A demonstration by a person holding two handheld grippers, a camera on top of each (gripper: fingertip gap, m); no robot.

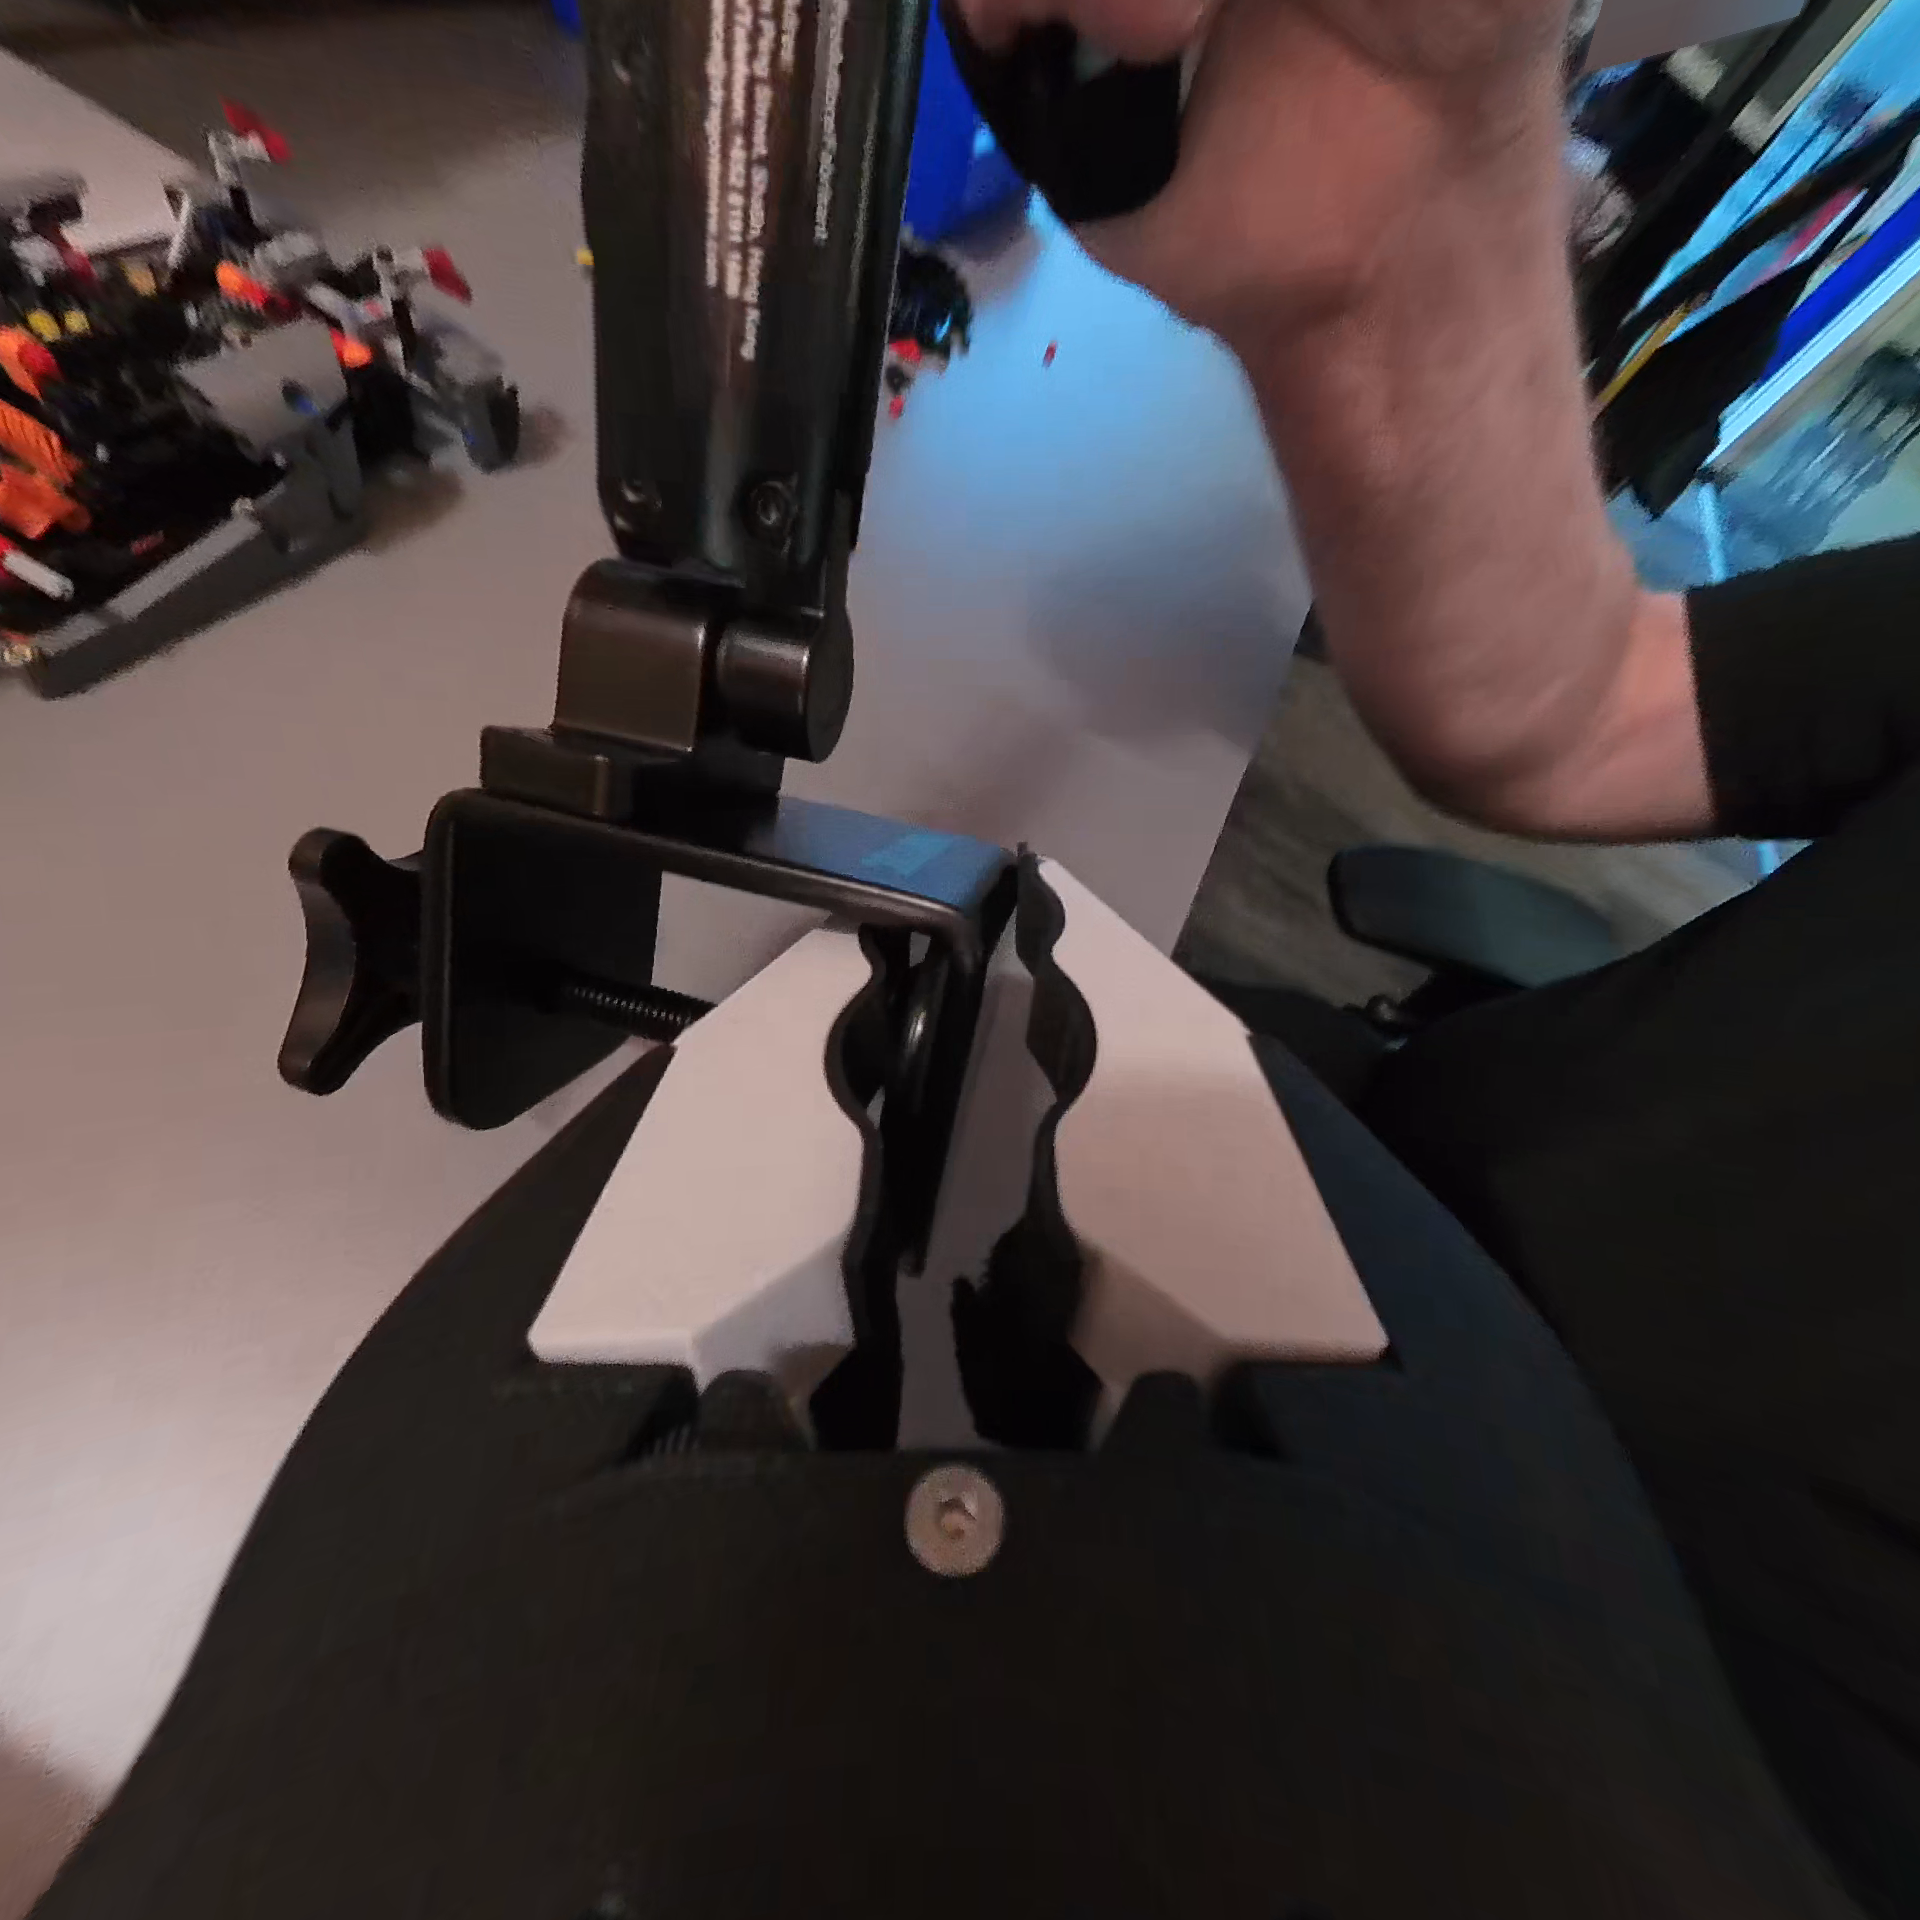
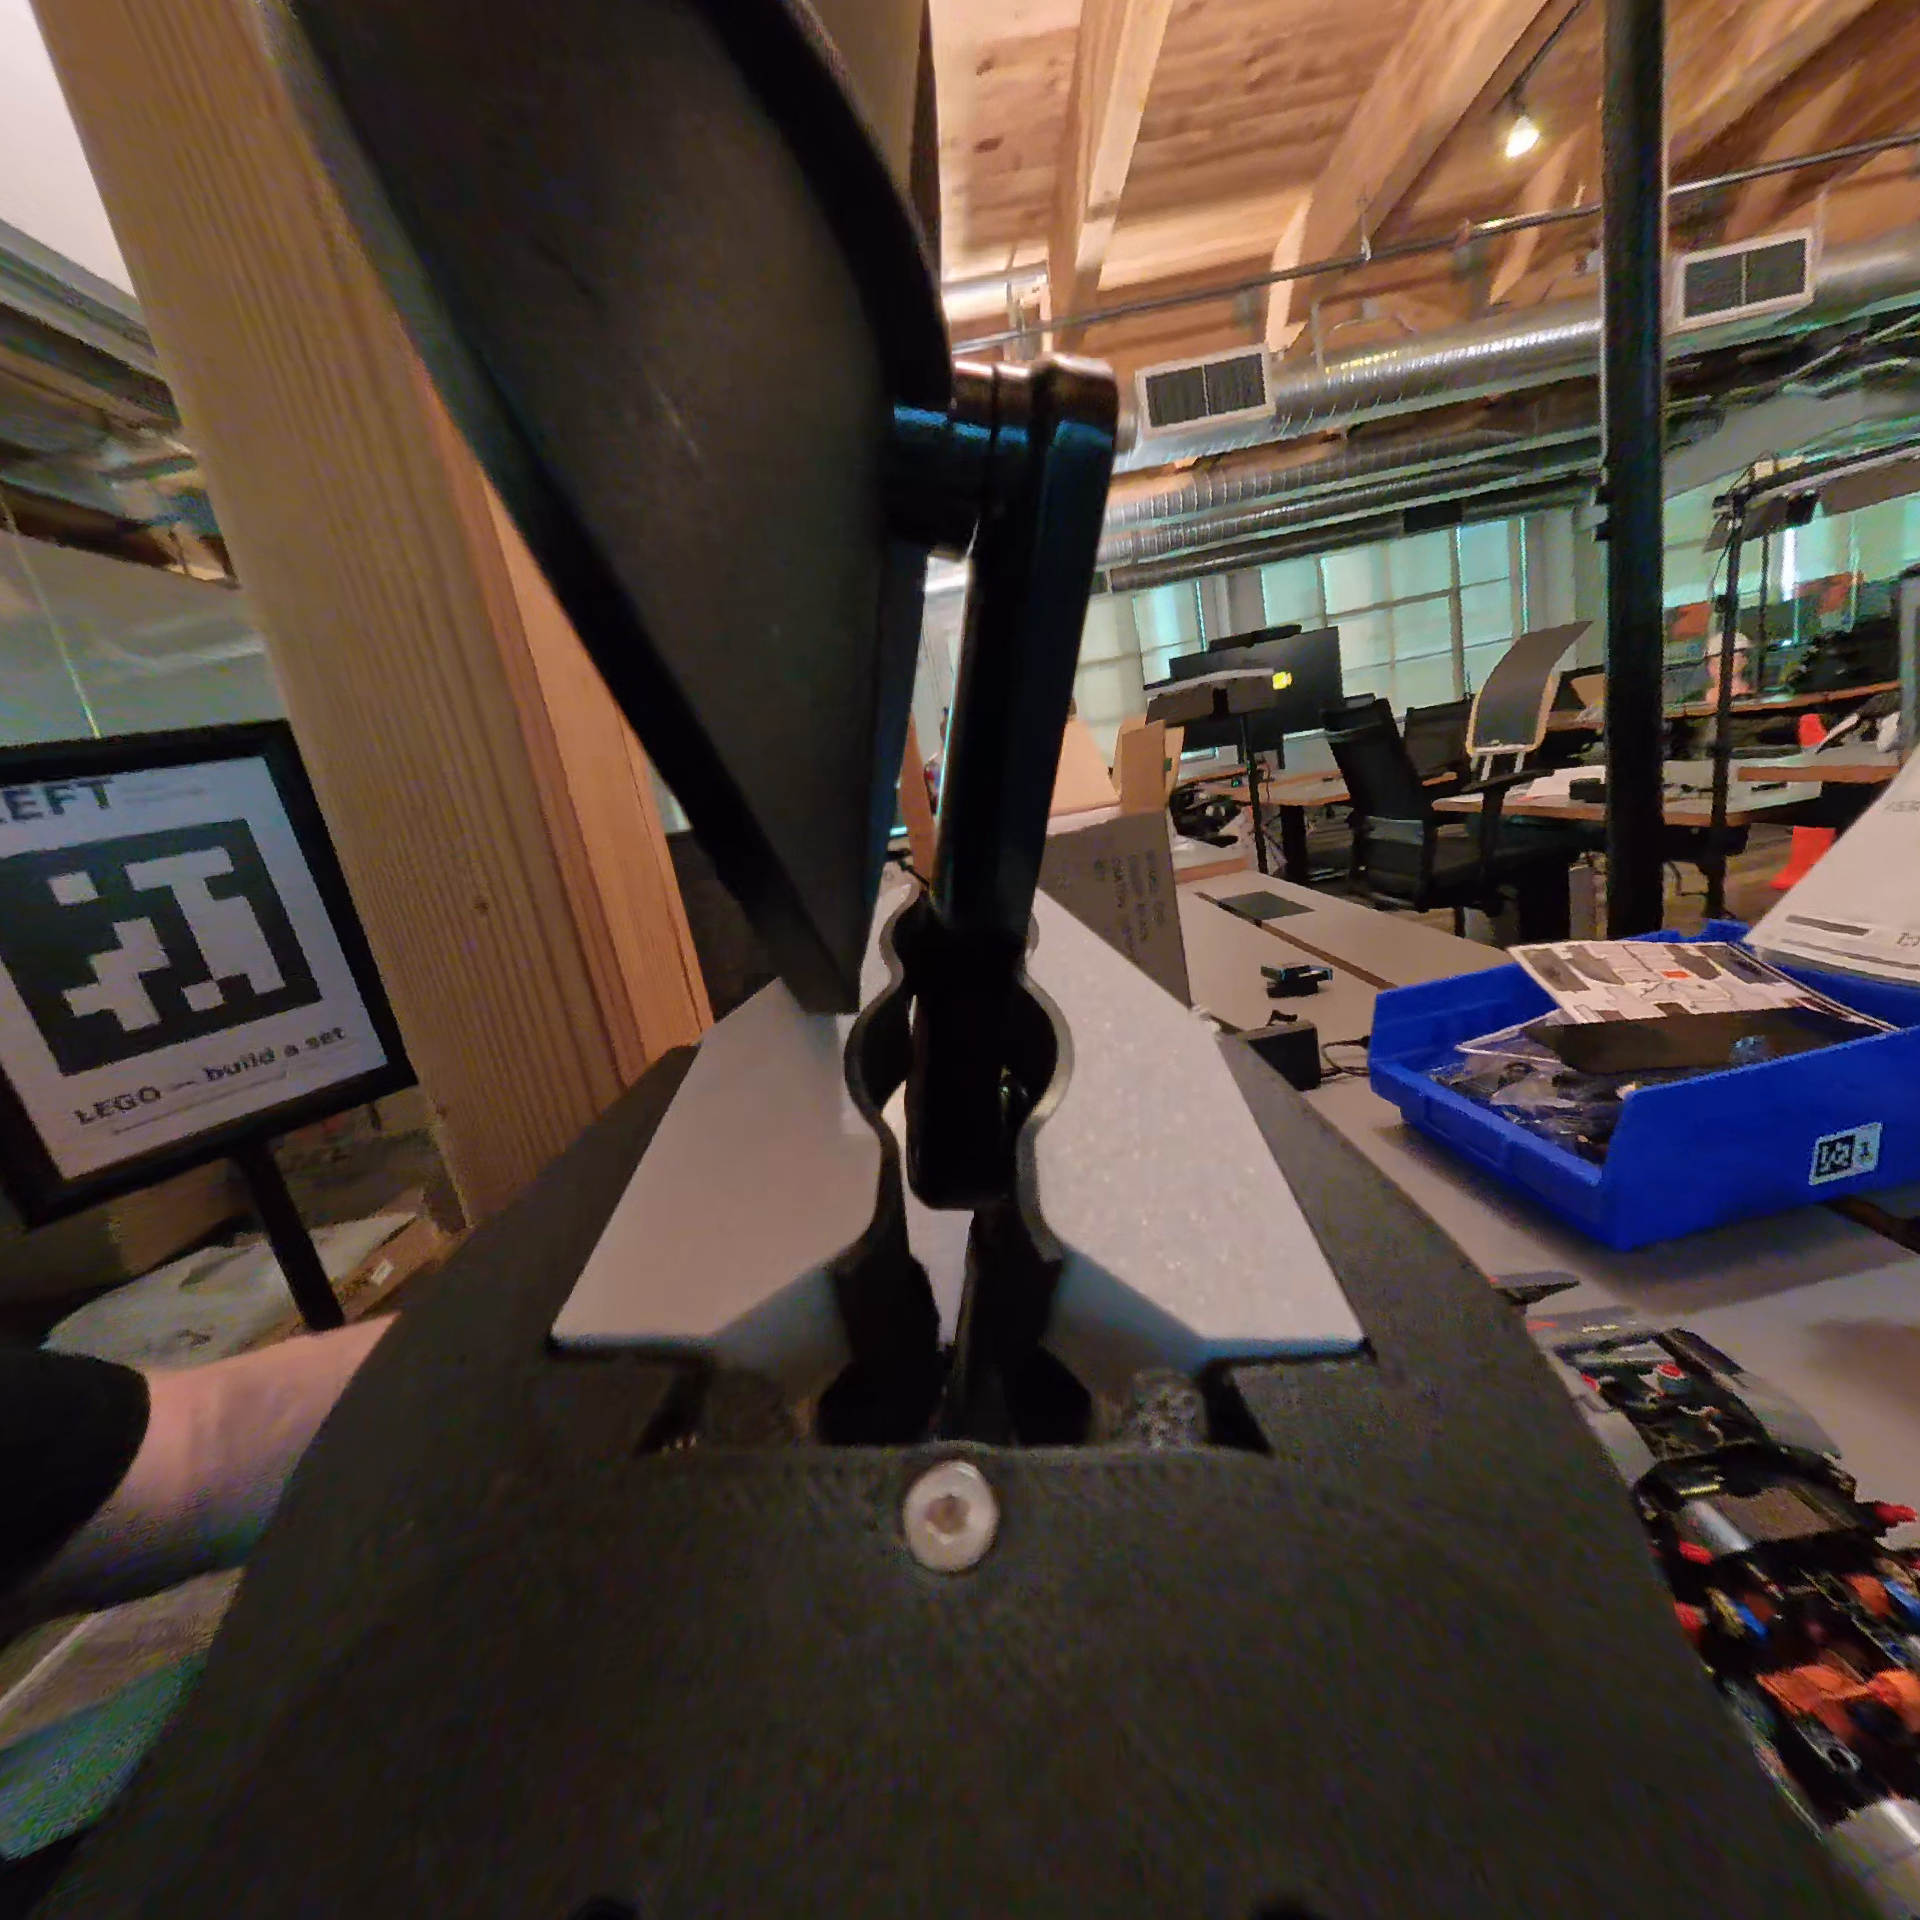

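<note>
In the left wrist view my left gripper (image 1: 951,914) is shut on the side plate of a black C-shaped clamp (image 1: 540,935). The clamp has a screw knob (image 1: 343,987) on its left and lies over the grey table (image 1: 156,1195). A black hinged pole (image 1: 727,312) rises from the clamp. A hand (image 1: 1403,364) holds a black grip at the upper right. In the right wrist view my right gripper (image 2: 966,935) is shut on a flat black bar (image 2: 1008,727). The bar joins a dark round disc (image 2: 644,416) that fills the upper left.
A toy brick model on a dark tray (image 1: 208,416) sits at the far left of the table. A blue bin (image 2: 1662,1101) with bags and a booklet stands right. A framed marker sign (image 2: 166,956) and a wooden post (image 2: 395,623) stand left. More brick parts (image 2: 1787,1579) lie lower right.
</note>
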